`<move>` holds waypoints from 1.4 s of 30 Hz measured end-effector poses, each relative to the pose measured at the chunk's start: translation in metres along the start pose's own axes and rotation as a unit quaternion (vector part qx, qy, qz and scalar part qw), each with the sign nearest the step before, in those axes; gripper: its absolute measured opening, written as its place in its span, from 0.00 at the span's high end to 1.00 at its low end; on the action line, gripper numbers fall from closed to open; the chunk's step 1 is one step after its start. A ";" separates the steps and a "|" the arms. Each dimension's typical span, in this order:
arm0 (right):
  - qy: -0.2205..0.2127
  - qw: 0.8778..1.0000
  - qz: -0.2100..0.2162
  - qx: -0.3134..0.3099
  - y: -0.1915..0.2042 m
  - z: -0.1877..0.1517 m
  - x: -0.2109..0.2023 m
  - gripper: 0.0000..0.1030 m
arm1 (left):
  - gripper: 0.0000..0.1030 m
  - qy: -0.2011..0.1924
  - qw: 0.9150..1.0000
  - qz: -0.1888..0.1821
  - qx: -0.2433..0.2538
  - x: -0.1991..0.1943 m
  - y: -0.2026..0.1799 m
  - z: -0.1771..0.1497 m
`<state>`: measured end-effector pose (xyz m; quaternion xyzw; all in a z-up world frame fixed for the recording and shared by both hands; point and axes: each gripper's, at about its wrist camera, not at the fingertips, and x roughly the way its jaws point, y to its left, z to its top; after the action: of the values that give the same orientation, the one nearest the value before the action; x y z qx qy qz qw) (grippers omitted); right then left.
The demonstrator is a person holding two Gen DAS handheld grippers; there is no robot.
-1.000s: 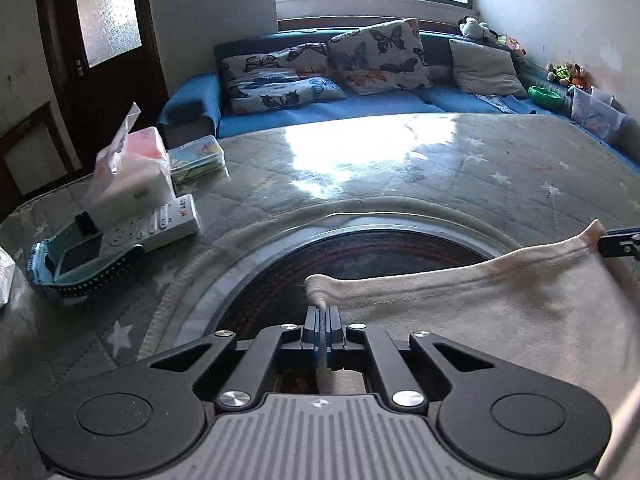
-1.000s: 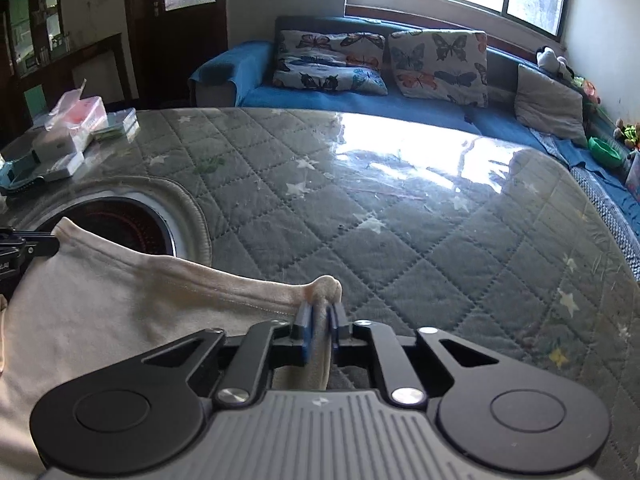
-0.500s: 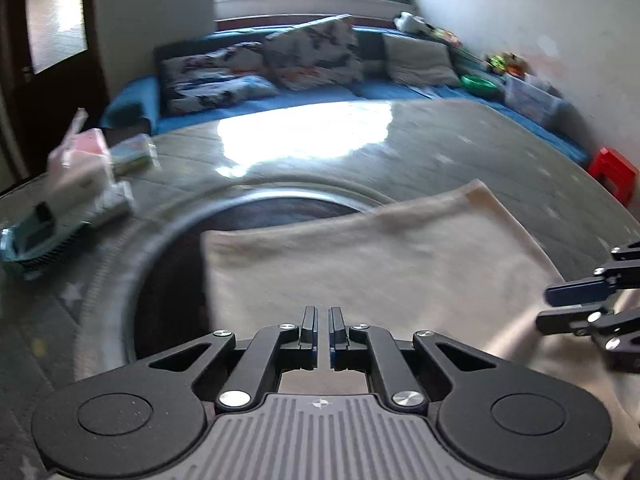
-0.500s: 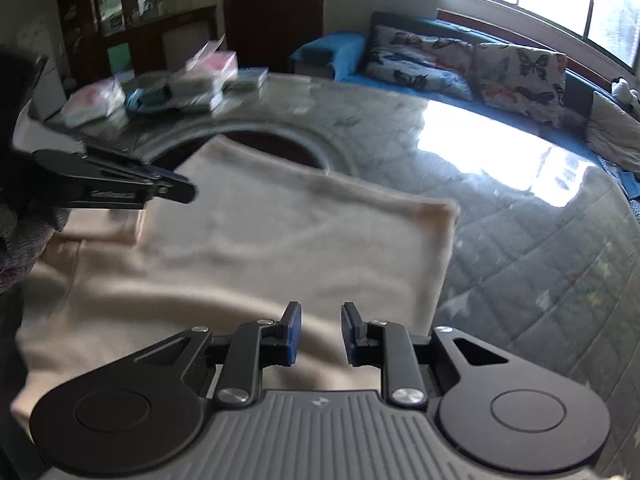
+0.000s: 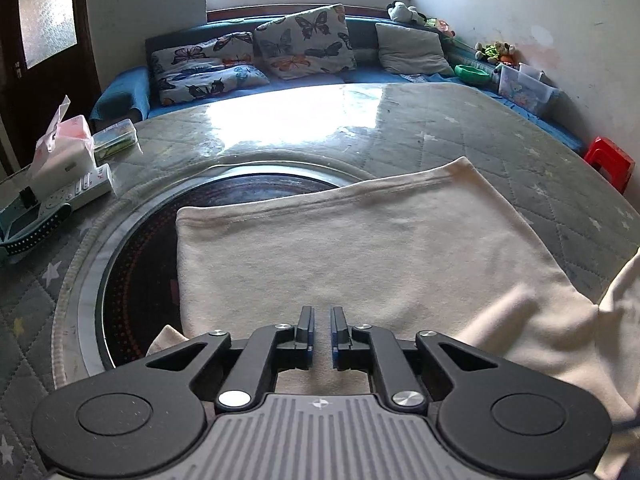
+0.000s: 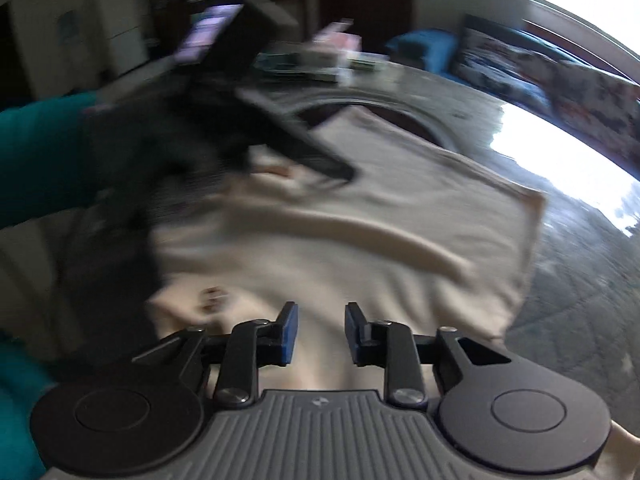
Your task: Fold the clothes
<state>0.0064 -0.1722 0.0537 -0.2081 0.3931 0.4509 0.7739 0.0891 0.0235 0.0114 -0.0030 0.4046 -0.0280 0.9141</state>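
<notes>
On the round quilted table (image 5: 460, 128), the cream garment (image 5: 360, 252) is lying flat, its far hem draping over the dark round inset (image 5: 140, 264) at the table's middle, with a loose fold bunching up at the near right. I am holding my left tool (image 5: 321, 330) just above the near part of the cloth; its jaws have just been opening and are standing a narrow slit apart with nothing between them, released from the fabric. I am holding my right tool (image 6: 317, 332) over the same garment (image 6: 360, 248); its jaws have just been opening too, and are gaping wider, empty, with cloth showing below the gap. From the right wrist view, blurred by motion, my left tool (image 6: 336, 168) is showing as a dark shape reaching over the cloth beside my teal sleeve (image 6: 36, 160). At the table's far left edge a tissue pack (image 5: 64, 148) and a remote (image 5: 88, 188) are sitting well apart from the garment.
</notes>
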 end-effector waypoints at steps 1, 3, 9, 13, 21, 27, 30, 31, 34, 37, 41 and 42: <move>0.003 1.000 0.007 -0.010 0.008 -0.001 -0.001 0.71 | 0.90 -0.001 1.000 0.001 0.001 0.000 0.000 0.000; 0.012 0.999 0.019 -0.027 0.019 -0.003 0.001 0.70 | 0.89 -0.002 1.000 0.002 0.002 0.000 0.000 -0.001; 0.016 0.998 -0.010 -0.064 0.036 -0.010 0.012 0.71 | 0.85 -0.003 1.000 0.002 0.003 0.000 -0.001 -0.002; 0.021 0.998 -0.004 -0.064 0.036 -0.014 0.014 0.93 | 0.79 -0.004 1.000 0.002 0.003 0.000 0.000 -0.002; 0.028 0.997 0.010 -0.078 0.042 -0.019 -0.002 0.98 | 0.78 -0.008 1.000 0.003 0.006 0.000 -0.001 -0.003; 0.041 0.995 0.026 -0.083 0.046 -0.021 -0.007 0.98 | 0.73 -0.009 1.000 0.005 0.002 0.000 0.000 -0.003; 0.021 0.997 0.023 -0.070 0.039 -0.014 -0.014 0.97 | 0.73 -0.007 1.000 0.000 -0.001 -0.004 0.003 -0.004; 0.011 0.998 0.019 -0.061 0.035 -0.011 -0.016 0.96 | 0.73 -0.011 1.000 -0.003 0.001 -0.007 0.004 -0.006; -0.005 0.999 -0.007 -0.042 0.021 -0.003 -0.014 0.90 | 0.73 -0.023 1.000 -0.005 0.006 -0.020 0.007 -0.011; 0.002 1.000 -0.005 -0.014 0.011 -0.005 -0.001 0.89 | 0.73 -0.034 0.999 -0.004 0.011 -0.036 0.015 -0.021; 0.022 1.000 0.010 -0.010 0.011 -0.013 0.014 0.89 | 0.72 -0.045 0.999 0.001 0.016 -0.058 0.027 -0.041; 0.027 0.999 0.013 -0.017 0.014 -0.016 0.016 0.88 | 0.71 -0.048 0.999 0.006 0.019 -0.064 0.030 -0.048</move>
<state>-0.0080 -0.1672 0.0321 -0.2287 0.4086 0.4616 0.7534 0.0121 0.0575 0.0260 0.0154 0.3593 -0.0305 0.9326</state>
